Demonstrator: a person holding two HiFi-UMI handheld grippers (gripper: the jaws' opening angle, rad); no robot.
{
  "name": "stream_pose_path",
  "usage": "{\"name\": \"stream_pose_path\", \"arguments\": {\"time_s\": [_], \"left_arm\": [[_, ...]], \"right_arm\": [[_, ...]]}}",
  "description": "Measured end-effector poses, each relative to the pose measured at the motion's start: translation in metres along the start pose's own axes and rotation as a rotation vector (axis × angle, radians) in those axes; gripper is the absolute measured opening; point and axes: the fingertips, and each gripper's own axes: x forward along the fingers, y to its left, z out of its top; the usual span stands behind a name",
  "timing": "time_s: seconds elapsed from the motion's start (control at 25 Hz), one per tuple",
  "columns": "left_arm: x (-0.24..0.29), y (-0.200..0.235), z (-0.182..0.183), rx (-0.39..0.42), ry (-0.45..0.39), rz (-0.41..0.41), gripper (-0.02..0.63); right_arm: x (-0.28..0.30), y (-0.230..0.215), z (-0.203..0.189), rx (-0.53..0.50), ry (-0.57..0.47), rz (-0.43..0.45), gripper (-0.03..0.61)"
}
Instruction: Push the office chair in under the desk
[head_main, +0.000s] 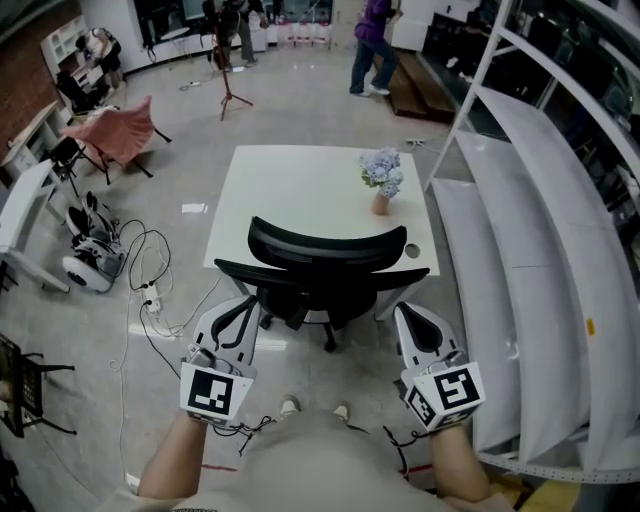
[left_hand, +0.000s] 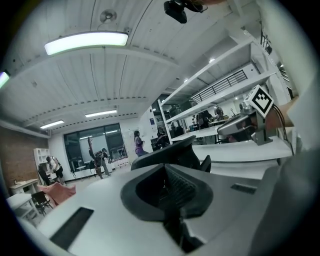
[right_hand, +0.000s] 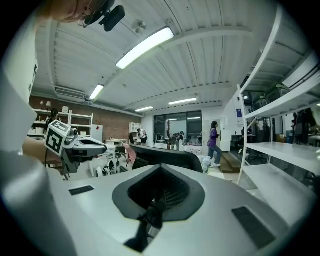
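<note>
Chair (head_main: 325, 255) just ahead of both fingertips, seat partly under the counter (head_main: 290, 190). Left gripper (head_main: 242, 304) & right gripper (head_main: 403, 312): fingers pressed together, holding nothing. Prob. rolls easy; push on the backrest's stiff top rim.

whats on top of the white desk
A pot of pale flowers stands on the desk, near its right side. The office chair's backrest hides the near edge.

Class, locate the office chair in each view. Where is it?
Head view: chair at centre, before the desk.
Left gripper view: chair at centre, above the jaws.
Right gripper view: chair at centre, above the jaws.
Shared landmark: person in purple, beyond the chair.
</note>
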Motion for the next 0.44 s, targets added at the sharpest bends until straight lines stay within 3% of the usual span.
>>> {"name": "stream_pose_path", "arguments": {"time_s": [0.44], "left_arm": [[-0.0029,0.0016,0.0030,0.021,-0.015,-0.006,0.008]], "right_arm": [[-0.0002,0.0076,0.0096,-0.037,-0.010,-0.006,0.006]]}}
